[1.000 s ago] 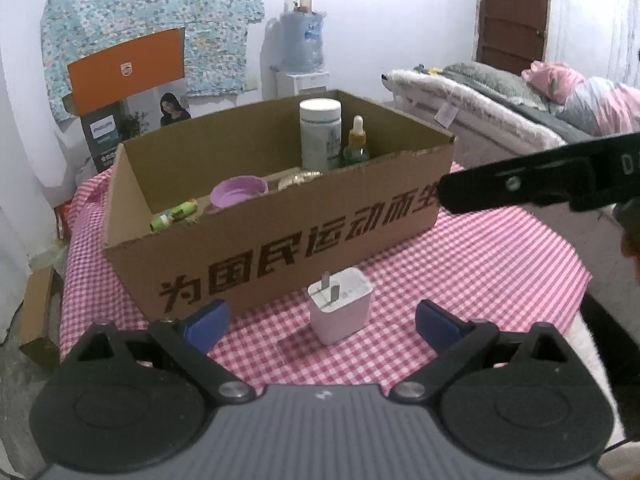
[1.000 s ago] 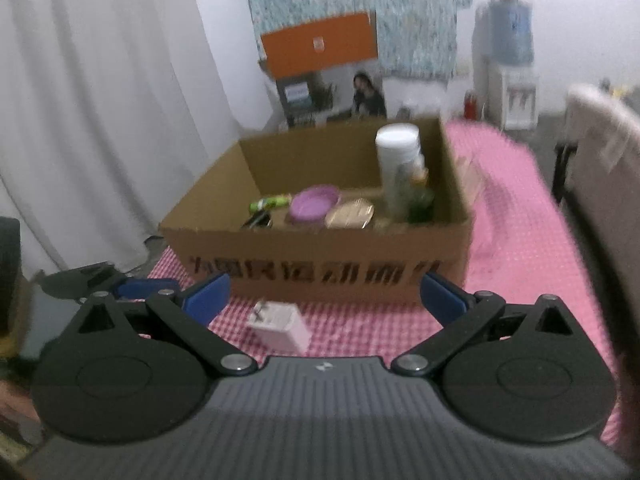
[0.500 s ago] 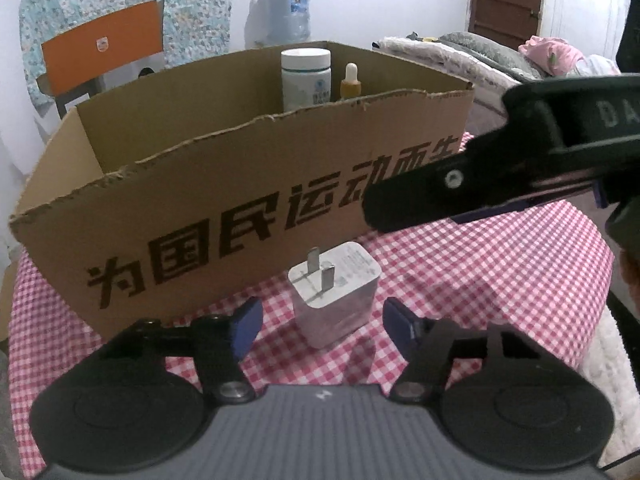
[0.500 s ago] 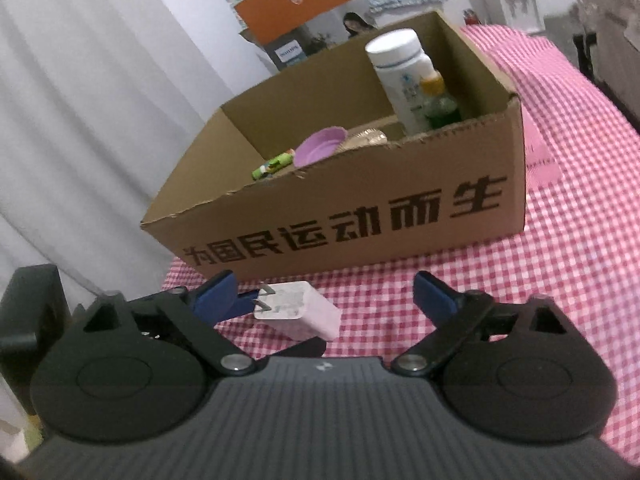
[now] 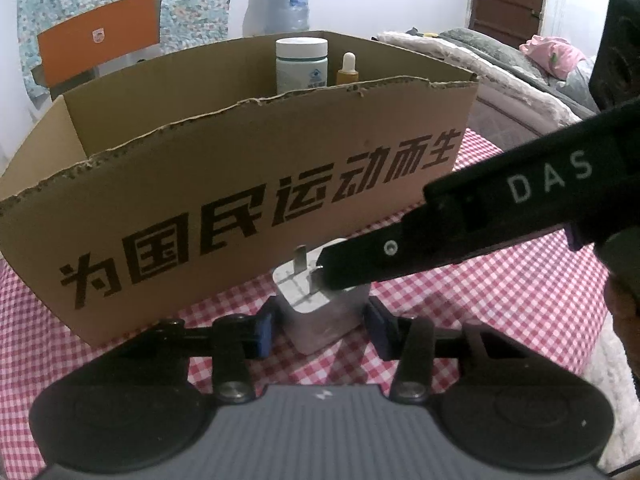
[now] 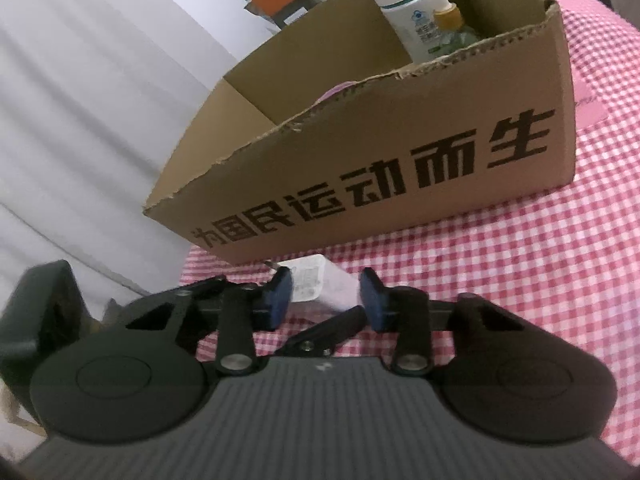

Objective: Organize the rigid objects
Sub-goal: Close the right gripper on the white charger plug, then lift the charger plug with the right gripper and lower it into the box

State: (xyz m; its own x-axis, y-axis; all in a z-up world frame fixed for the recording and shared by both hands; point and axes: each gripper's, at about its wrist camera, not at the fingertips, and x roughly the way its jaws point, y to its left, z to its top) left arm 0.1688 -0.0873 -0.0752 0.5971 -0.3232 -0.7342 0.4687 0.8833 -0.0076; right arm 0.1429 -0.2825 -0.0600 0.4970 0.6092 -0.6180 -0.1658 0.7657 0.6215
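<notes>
Covering the desk (image 5: 500,304) is a pink checked cloth, with a large open cardboard box (image 5: 240,208) on it holding a white jar (image 5: 302,66) and a dropper bottle (image 5: 347,70). Just in front of the box sits a white plug adapter (image 5: 320,312), prongs up. The left gripper (image 5: 320,330) has its fingers clamped on the adapter. The right gripper (image 6: 325,300) has its fingers narrowly apart around it; whether they touch cannot be told.
</notes>
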